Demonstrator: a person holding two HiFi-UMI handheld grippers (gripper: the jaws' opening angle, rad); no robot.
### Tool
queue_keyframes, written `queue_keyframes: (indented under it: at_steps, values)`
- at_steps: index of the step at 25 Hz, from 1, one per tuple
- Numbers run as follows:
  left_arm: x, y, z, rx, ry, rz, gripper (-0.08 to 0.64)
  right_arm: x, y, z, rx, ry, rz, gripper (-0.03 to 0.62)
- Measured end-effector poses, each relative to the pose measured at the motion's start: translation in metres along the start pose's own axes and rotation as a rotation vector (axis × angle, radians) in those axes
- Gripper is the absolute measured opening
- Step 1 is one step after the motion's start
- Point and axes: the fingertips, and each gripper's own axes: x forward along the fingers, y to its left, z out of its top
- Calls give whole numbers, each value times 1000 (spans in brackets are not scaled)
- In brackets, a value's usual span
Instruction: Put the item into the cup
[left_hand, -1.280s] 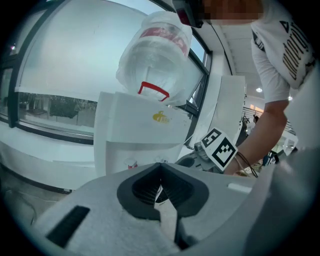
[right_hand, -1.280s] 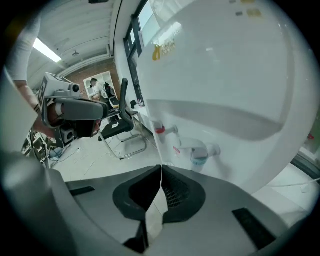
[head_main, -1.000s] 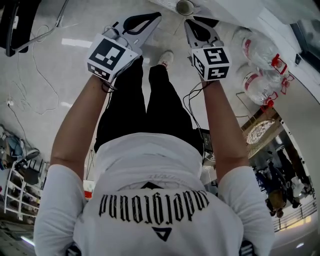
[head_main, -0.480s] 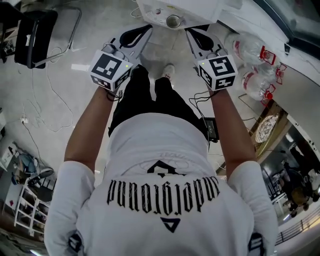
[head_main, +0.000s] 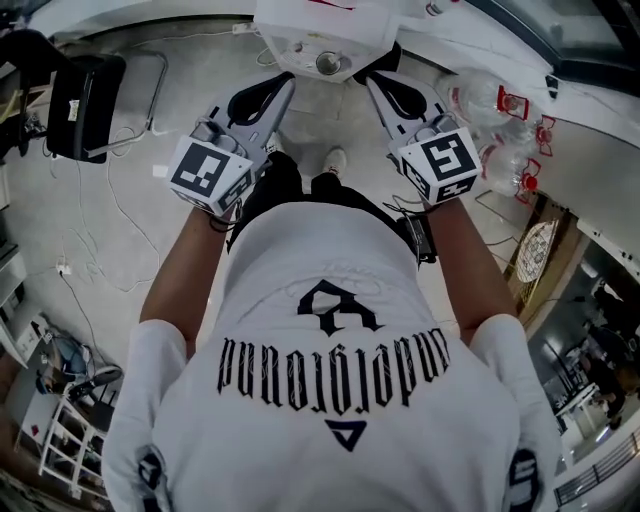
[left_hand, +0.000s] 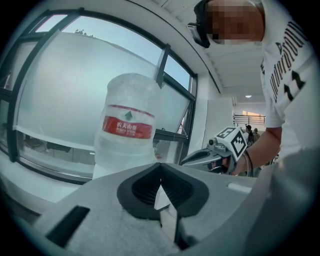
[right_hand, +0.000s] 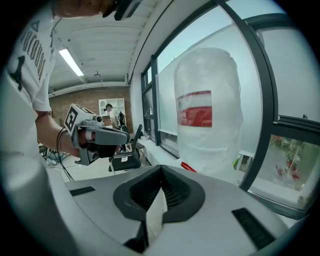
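1. Left gripper (head_main: 286, 80): held in the person's left hand, its marker cube (head_main: 210, 172) toward the body and its tip aimed at the near edge of the counter (head_main: 300, 20). In the left gripper view (left_hand: 160, 165) the black fingers (left_hand: 137, 190) are pressed together at the tips, with nothing between them.

2. Right gripper (head_main: 373, 78): held in the right hand, level with the left gripper and well apart from it. Its tip also points at the counter's near edge. In the right gripper view (right_hand: 161, 167) the fingers (right_hand: 182, 192) meet at the tips and hold nothing.

3. Cup (head_main: 327, 63): small and round, seen from above. It stands on the white counter close to the near edge, and in the head view it lies between the two gripper tips. Neither gripper touches it.

4. Item: cannot be made out in any view.

5. Water bottles (head_main: 485, 105): large and clear with red fittings, on the floor (head_main: 150, 240) to the person's right. Each gripper view shows one red-labelled bottle (left_hand: 127, 125) (right_hand: 207, 115) in front of a window.

6. Chair (head_main: 85, 95): black, on the floor to the person's left, with loose cables (head_main: 110, 210) lying near it.
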Motion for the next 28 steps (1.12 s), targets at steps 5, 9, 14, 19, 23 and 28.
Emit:
queue_keyframes:
  at_steps: [5,9,14,19,23,28]
  values:
    - [-10,-23,33,37,-22,23,12,-34,7,30,-32,-59,-9,14]
    - [-20,-43,53,45,-47,40,12,-61,8,47,-31,-99,-18,14]
    - [-30,-60,63,34,-55,61,12,-87,13,60,-35,-147,-8,14]
    - [-32,-74,66,30,-58,74,12,-108,12,68,-39,-189,-1,14]
    - [-32,-82,71,55,-59,73,12,-117,10,76,-54,-214,15,14]
    - [-28,-89,75,45,-71,100,12,-123,2,74,-65,-218,34,14]
